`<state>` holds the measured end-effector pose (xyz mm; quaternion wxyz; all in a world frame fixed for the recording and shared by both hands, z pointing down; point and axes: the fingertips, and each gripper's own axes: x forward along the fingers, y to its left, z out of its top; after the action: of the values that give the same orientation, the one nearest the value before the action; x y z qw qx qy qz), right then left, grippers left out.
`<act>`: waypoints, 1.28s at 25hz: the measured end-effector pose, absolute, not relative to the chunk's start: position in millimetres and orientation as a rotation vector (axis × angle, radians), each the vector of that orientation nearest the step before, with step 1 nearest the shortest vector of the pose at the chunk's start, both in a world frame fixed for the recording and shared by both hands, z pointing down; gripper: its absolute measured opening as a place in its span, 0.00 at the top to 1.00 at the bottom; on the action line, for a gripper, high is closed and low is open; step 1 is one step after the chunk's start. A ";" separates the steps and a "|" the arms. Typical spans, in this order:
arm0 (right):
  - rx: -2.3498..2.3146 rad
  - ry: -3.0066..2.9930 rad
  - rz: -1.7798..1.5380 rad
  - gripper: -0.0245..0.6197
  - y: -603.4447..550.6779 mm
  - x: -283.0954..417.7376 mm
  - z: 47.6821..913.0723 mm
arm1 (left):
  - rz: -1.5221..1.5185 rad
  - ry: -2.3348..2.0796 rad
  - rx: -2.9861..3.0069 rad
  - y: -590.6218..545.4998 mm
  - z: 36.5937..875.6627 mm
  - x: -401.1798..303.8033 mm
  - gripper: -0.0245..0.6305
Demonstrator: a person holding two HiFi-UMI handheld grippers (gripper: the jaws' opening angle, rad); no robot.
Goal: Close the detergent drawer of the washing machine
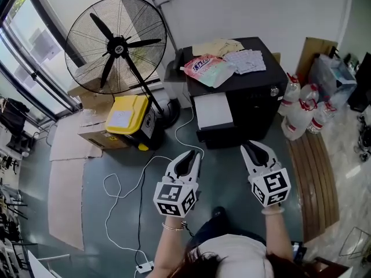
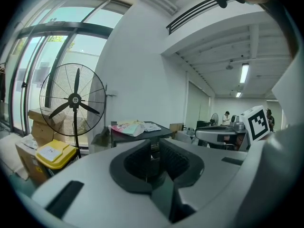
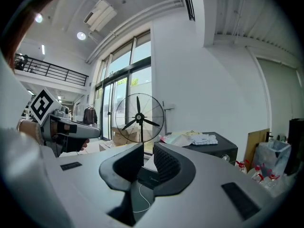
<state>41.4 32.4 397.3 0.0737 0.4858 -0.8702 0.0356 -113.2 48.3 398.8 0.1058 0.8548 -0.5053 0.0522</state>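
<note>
Left gripper (image 1: pixel 190 155): jaws a narrow gap apart, nothing between them; held above the floor.
Right gripper (image 1: pixel 255 146): likewise slightly parted, empty.
Detergent drawer (image 1: pixel 213 110): white, just beyond both grippers, jutting from the front of the washing machine (image 1: pixel 249 86); long axis points toward the person.
Fan (image 1: pixel 116 45): far left.

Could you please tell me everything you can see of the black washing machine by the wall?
The washing machine is a black, boxy unit standing upright on the dark floor by the white wall, right of the pedestal fan. Its white detergent drawer sticks out of the front, open. A pink pouch and pale cloths lie on its top. Plastic bottles stand beside it. The left hand-held gripper and right hand-held gripper hang short of it, touching nothing.
</note>
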 end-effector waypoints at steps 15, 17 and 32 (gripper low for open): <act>1.519 -2.483 0.176 0.82 -16.8 44.9 444.5 | 0.230 -1.468 2.470 -4.9 458.9 -143.1 0.85; 1.512 -2.474 0.194 0.82 -25.4 46.9 452.6 | 0.237 -1.474 2.456 -14.0 466.3 -143.9 0.85; 1.371 -2.444 0.323 0.82 -86.3 58.7 521.4 | 0.283 -1.516 2.372 -64.3 532.9 -132.6 0.85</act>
<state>58.7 -86.3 521.4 0.1594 0.4798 -0.8553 0.1131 -132.6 -64.3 532.9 0.1556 0.8281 -0.5294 0.0987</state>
